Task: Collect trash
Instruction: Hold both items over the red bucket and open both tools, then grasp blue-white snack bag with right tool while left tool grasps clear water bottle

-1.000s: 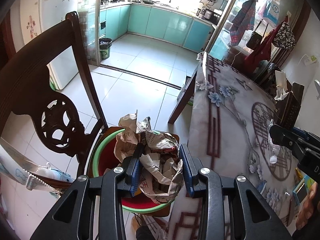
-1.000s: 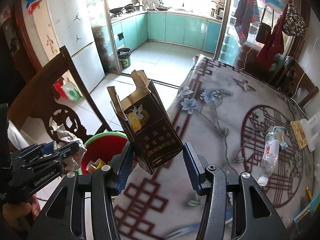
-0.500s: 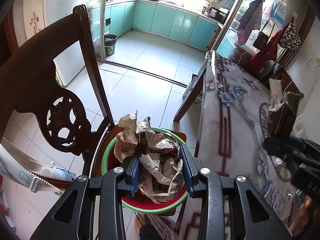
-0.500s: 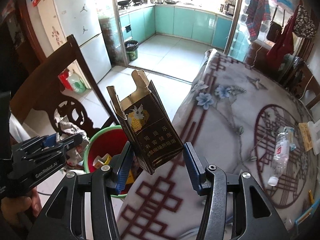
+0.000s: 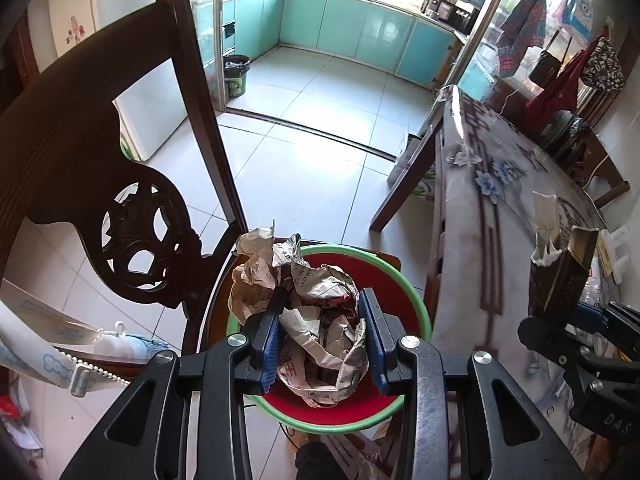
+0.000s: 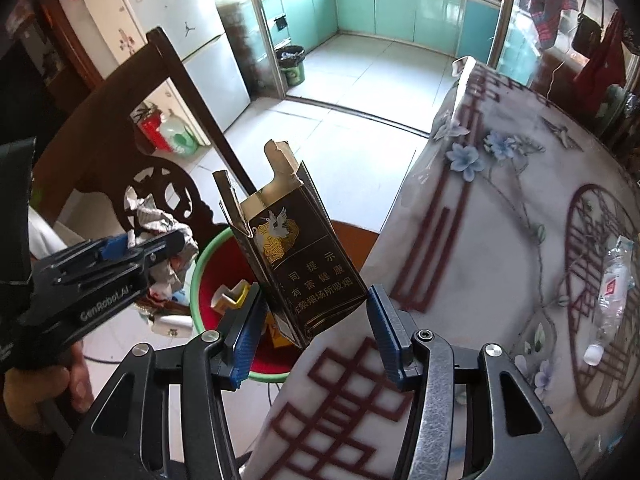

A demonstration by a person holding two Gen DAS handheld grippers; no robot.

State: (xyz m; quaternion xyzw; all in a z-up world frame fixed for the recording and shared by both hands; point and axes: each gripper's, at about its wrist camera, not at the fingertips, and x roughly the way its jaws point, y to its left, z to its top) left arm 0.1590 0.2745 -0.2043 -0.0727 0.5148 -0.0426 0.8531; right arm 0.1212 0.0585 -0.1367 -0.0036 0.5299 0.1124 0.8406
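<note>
My left gripper (image 5: 322,336) is shut on a crumpled newspaper ball (image 5: 316,300) and holds it over a red basin with a green rim (image 5: 404,280) that stands on a chair seat. My right gripper (image 6: 312,328) is shut on an empty dark cigarette carton (image 6: 296,256) with a torn open top, held upright at the table's edge beside the basin (image 6: 202,268). The carton also shows in the left wrist view (image 5: 560,276). Yellow scraps (image 6: 230,294) lie in the basin. The left gripper with its paper shows at the left of the right wrist view (image 6: 160,240).
A dark carved wooden chair back (image 5: 120,184) rises left of the basin. The table (image 6: 500,240) with a flowered cloth lies to the right, with an empty plastic bottle (image 6: 612,292) on it. A small bin (image 5: 236,76) stands by the kitchen doorway.
The right gripper has carried the carton left, toward the basin at the table's edge. The left gripper still holds the newspaper ball over the basin, a little further forward.
</note>
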